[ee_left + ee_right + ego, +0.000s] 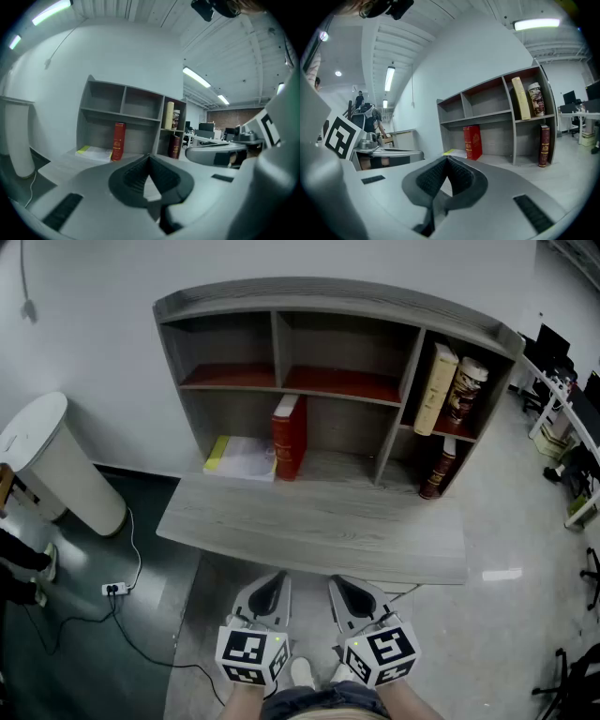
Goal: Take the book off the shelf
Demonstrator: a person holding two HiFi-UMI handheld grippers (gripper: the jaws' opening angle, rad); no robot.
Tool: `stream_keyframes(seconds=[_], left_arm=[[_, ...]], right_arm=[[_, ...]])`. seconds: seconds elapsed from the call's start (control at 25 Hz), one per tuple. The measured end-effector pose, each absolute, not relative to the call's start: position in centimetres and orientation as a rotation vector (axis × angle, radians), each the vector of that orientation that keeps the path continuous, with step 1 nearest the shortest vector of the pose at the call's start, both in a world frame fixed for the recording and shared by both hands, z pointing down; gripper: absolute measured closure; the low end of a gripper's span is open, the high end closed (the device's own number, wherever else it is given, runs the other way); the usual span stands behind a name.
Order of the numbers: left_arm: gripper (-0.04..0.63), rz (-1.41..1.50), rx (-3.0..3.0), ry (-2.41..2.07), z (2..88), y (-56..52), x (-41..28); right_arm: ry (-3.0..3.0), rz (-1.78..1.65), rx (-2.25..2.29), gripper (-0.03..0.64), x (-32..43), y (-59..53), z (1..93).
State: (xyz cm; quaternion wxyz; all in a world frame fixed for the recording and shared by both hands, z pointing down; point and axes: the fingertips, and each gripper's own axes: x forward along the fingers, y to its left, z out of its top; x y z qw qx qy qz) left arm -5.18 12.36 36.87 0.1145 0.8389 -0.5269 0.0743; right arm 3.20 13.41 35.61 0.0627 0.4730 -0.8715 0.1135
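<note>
1. The red book [289,437] stands upright in the lower middle compartment of the shelf [337,294], against that compartment's left wall. It is straight ahead of both hand-held grippers and well apart from them.
2. Just left of the red book, also ahead of the hand-held grippers, a yellow-and-white booklet [240,457] lies flat in the lower left compartment.
3. Ahead and to the right of the hand-held grippers, a cream book [435,390] leans in the upper right compartment beside a patterned book [465,392]. A dark red book [437,470] stands in the compartment below them.
4. The grey worktop [319,531] stretches between the shelf and the hand-held grippers.
5. The left hand-held gripper [274,579] is held low on the near side of the worktop, aimed at the shelf. Its jaws are closed together with nothing between them.
6. The right hand-held gripper [343,583] sits just beside it, aimed the same way. Its jaws are likewise closed and empty.
7. A white bin [52,465] stands on the floor far off to the left of the left hand-held gripper.
</note>
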Motion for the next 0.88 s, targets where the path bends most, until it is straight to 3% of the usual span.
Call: stream_keyframes(seconds=[0.88], left_arm=[[0.584,0.208,2.450,-1.536,37.9,12.0,-9.1]], right_arm=[[-2.612,0.311,1.470,0.609,0.2,13.0,36.1]])
